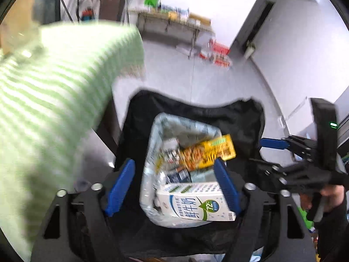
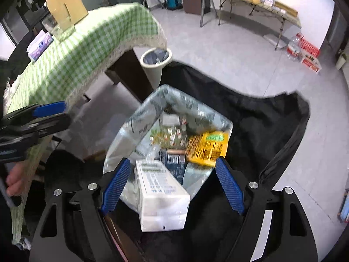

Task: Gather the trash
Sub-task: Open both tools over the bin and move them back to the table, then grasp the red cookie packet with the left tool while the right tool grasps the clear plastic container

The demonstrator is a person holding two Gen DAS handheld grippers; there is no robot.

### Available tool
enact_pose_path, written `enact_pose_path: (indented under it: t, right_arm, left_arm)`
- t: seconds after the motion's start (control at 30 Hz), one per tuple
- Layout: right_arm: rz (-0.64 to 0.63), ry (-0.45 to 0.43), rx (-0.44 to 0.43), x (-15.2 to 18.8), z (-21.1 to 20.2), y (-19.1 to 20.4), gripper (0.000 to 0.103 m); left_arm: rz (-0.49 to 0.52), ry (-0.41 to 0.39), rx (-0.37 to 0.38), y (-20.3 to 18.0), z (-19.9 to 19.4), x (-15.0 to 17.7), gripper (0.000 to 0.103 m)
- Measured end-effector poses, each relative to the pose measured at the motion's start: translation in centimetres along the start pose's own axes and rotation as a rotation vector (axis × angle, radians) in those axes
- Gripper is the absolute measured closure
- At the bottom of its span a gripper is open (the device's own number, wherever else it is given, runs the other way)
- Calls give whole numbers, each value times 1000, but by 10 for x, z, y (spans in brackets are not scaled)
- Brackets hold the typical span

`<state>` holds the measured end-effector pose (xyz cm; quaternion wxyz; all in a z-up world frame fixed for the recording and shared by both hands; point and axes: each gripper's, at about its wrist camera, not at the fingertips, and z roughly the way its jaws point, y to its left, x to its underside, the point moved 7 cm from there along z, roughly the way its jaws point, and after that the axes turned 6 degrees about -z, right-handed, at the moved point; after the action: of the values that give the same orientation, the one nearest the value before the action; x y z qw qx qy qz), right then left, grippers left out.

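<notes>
A clear plastic trash bag stands open on a black cloth. Inside lie a white milk carton, a yellow snack box and smaller packets. My left gripper hangs open above the bag, fingers either side of the milk carton, not touching it. My right gripper is also open above the bag and empty. Each gripper shows at the edge of the other's view, the right gripper and the left gripper.
A table with a green checked cloth stands to the left, carrying a yellow jug and a tissue pack. A small beige waste bin stands by the table leg. A folding table and red crates stand far back.
</notes>
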<state>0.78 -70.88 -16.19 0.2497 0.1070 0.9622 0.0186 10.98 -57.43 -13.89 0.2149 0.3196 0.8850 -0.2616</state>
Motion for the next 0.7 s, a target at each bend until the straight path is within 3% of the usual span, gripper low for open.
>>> enact_pose_path:
  t: [0.2, 0.3, 0.57, 0.7]
  right_arm:
    - [-51, -171, 52, -52, -42, 45, 23]
    - [-77, -235, 41, -73, -53, 75, 23]
    - [-202, -336, -63, -123, -65, 193, 23]
    - [-286, -370, -121, -138, -69, 261, 23]
  left_arm:
    - [-30, -193, -50, 42, -101, -10, 19]
    - [-75, -283, -117, 82, -153, -6, 18]
    - [-219, -402, -289, 183, -244, 21, 18]
    - [-288, -467, -408, 243, -297, 59, 18]
